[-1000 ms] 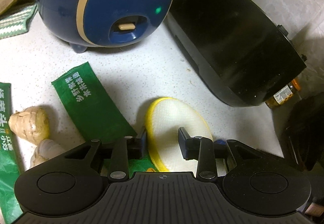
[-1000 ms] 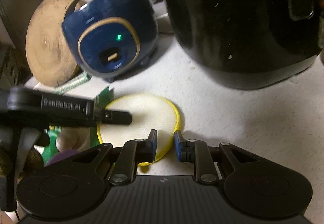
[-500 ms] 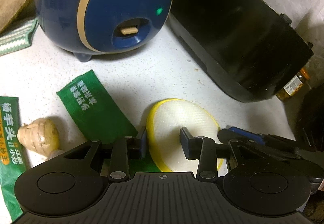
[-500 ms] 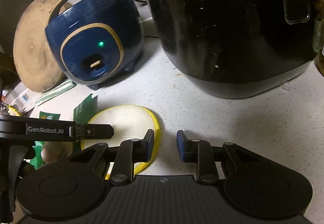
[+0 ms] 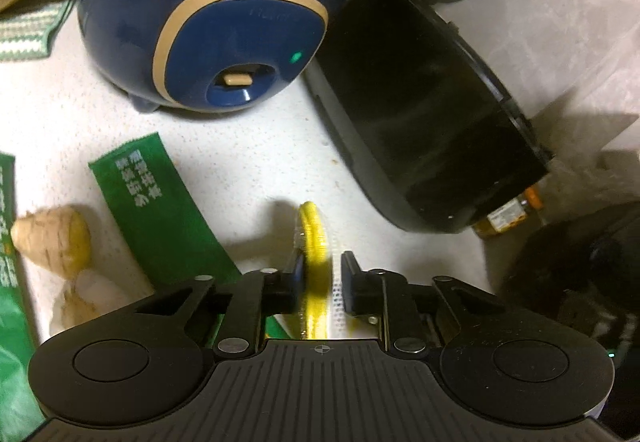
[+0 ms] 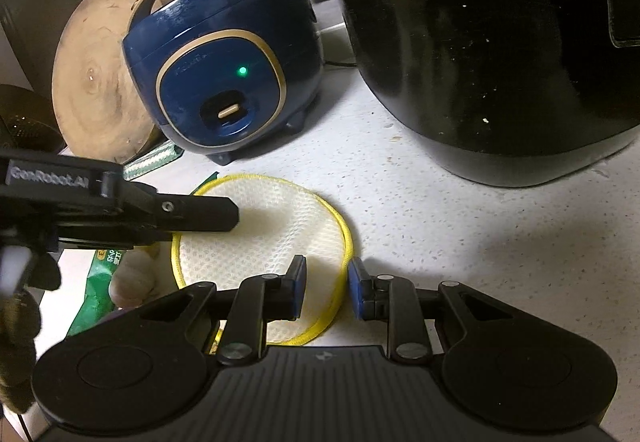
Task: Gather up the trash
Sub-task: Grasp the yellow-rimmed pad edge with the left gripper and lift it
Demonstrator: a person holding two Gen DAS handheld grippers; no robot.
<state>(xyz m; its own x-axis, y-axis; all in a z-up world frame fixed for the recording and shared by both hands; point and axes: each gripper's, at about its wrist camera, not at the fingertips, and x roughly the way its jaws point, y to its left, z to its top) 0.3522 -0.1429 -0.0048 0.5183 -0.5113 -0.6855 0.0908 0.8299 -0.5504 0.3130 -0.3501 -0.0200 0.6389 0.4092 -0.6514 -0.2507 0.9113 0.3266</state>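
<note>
A round white mesh pad with a yellow rim stands on edge between the fingers of my left gripper. Its jaws are closing and the pads press on it from both sides. In the right wrist view the same pad looks nearly flat on the speckled counter, with the left gripper's finger reaching over it. My right gripper is open at the pad's near right edge; the yellow rim runs through the gap untouched. Green wrappers lie left of the pad.
A blue rice cooker and a big black cooker stand close behind the pad. Ginger pieces lie among the wrappers at the left. A round wooden board leans at the back left. A small bottle sits by the black cooker.
The left jaws narrowed onto the mesh pad, which went from lying flat to standing on edge between them. The right gripper shifted so the pad's rim sits between its fingers.
</note>
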